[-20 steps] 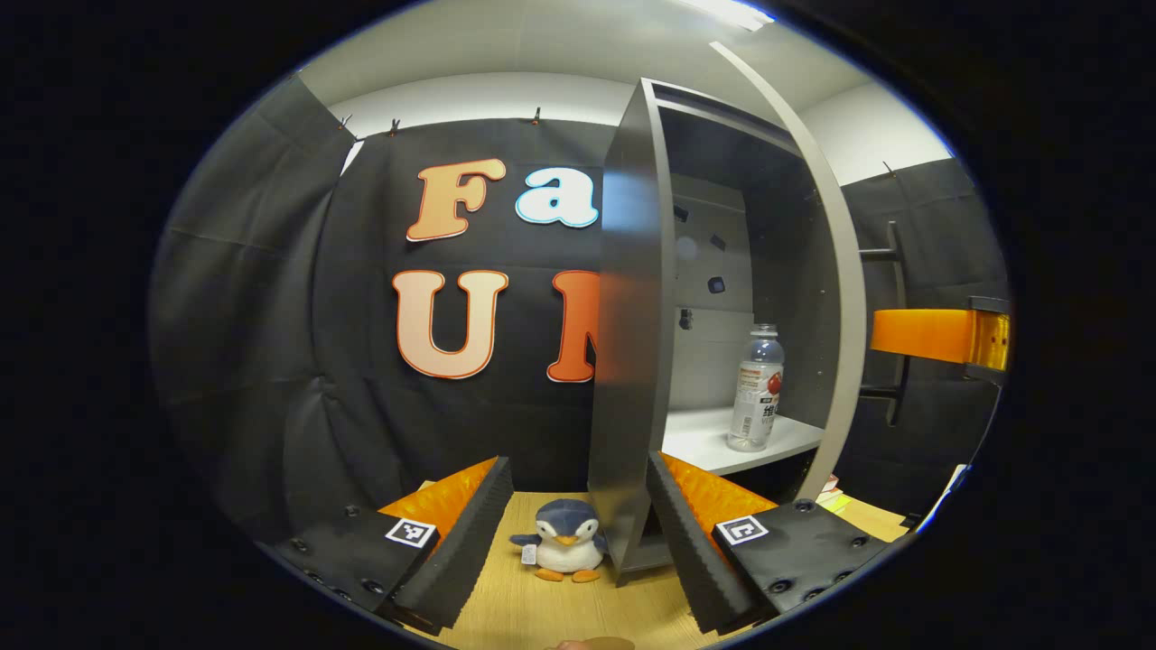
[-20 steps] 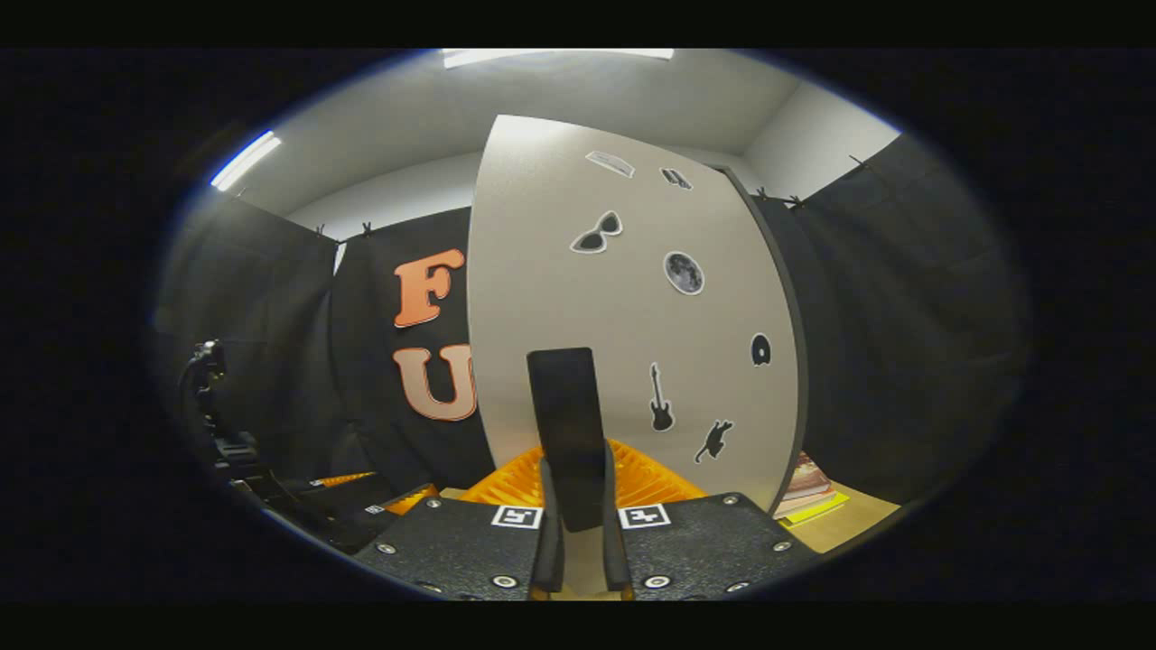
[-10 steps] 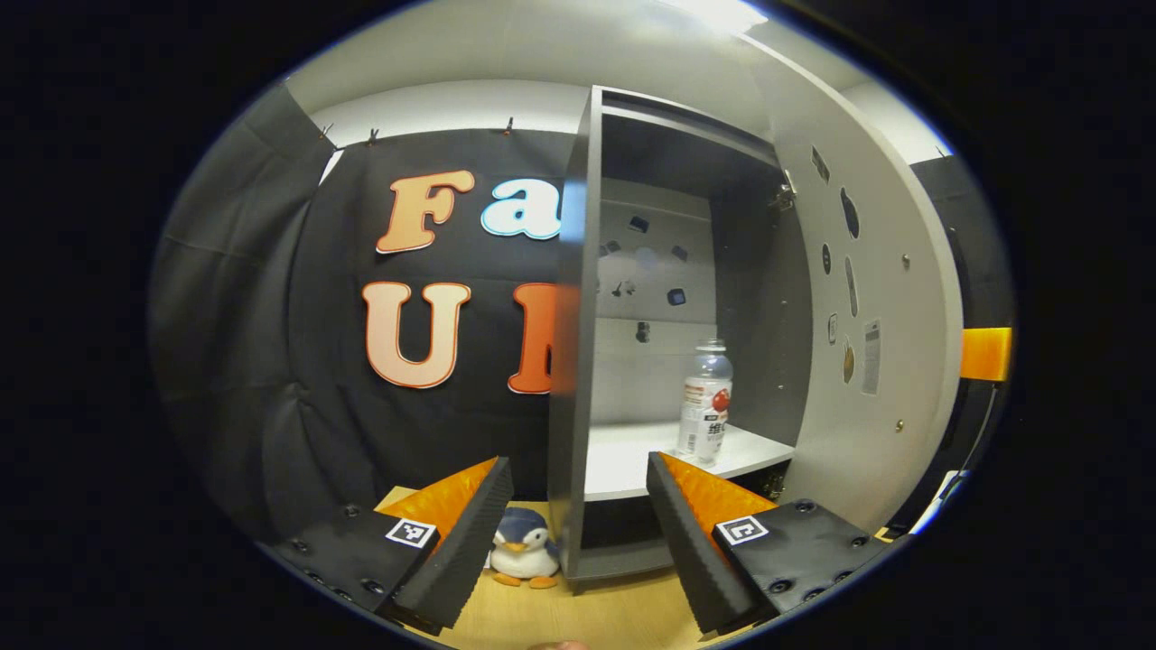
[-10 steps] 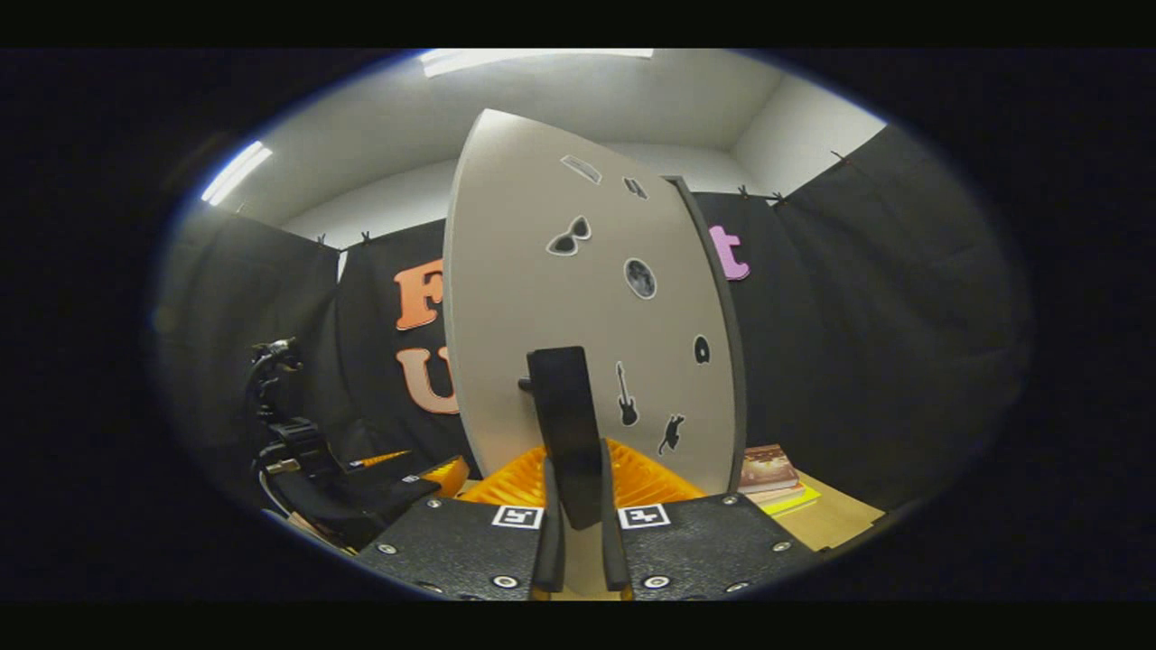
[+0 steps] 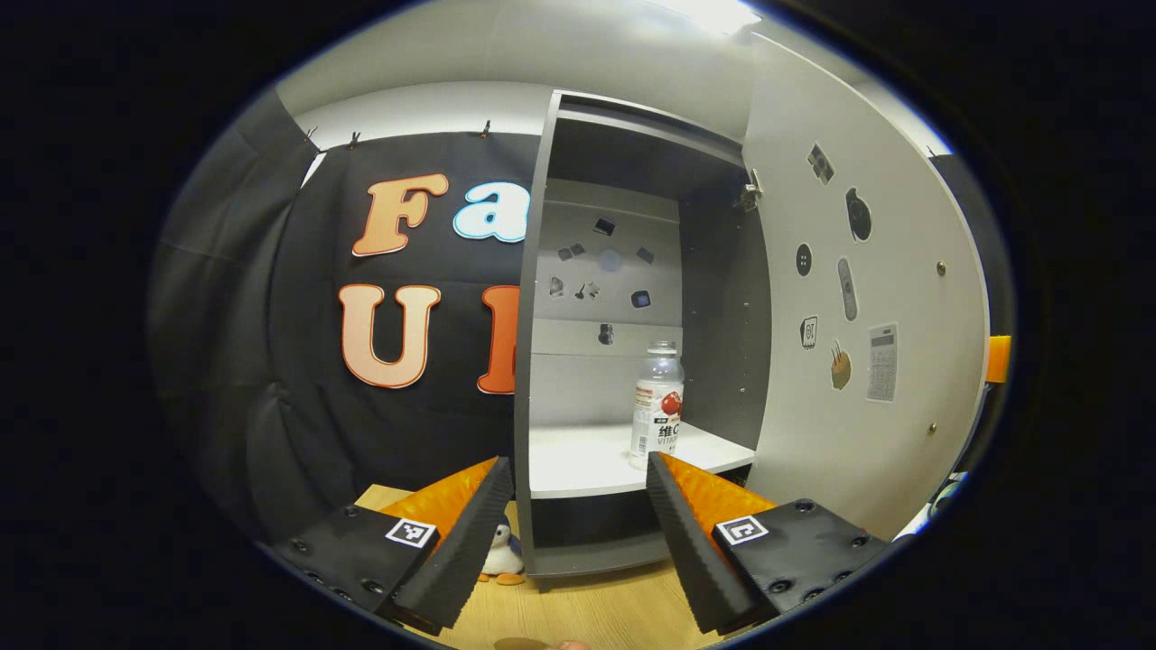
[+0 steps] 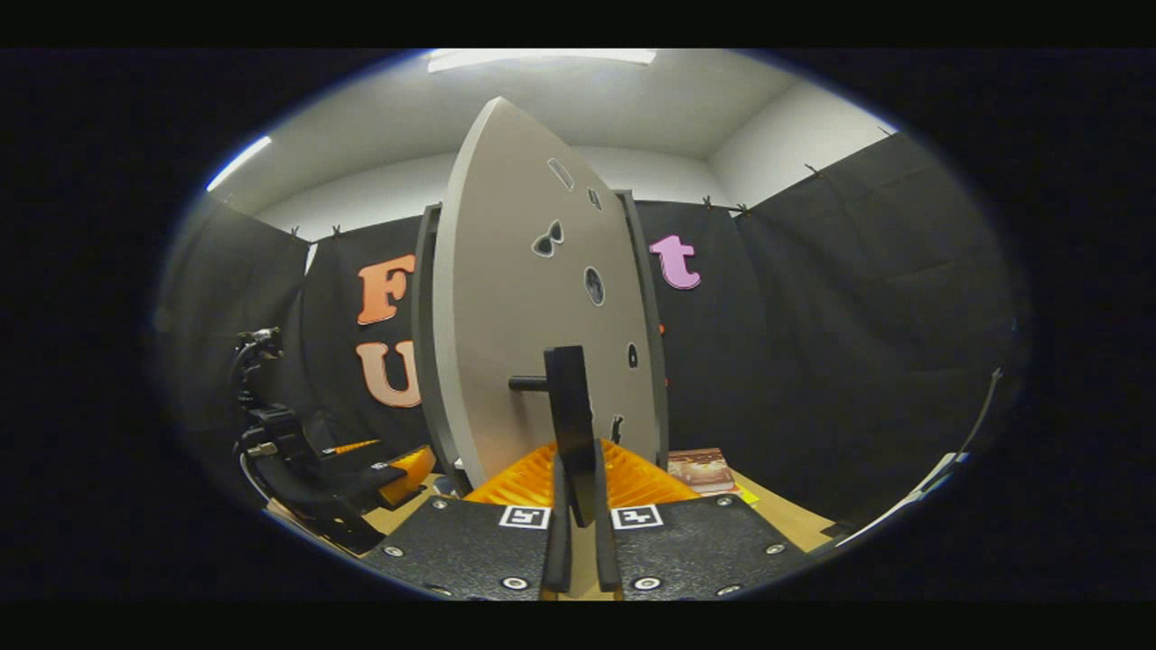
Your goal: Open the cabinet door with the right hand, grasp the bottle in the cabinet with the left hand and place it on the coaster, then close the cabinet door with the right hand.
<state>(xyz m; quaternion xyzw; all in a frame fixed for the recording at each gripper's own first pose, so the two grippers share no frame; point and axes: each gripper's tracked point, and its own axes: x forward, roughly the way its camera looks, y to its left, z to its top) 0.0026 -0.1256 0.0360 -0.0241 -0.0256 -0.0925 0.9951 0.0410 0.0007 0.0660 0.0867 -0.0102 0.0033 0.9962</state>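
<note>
Wooden tabletop (image 5: 578, 609), black-draped booth, left gripper (image 5: 578, 506) jaws wide apart, right gripper (image 6: 578, 506) clamping door handle (image 6: 571, 424)

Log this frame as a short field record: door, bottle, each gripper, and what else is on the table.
cabinet door: swung wide open
door handle: clamped by right gripper
bottle: upright on cabinet shelf, untouched
left gripper: open, facing the shelf, apart from the bottle
table: toy penguin beside cabinet base; books past the door
coaster: cannot tell
</note>
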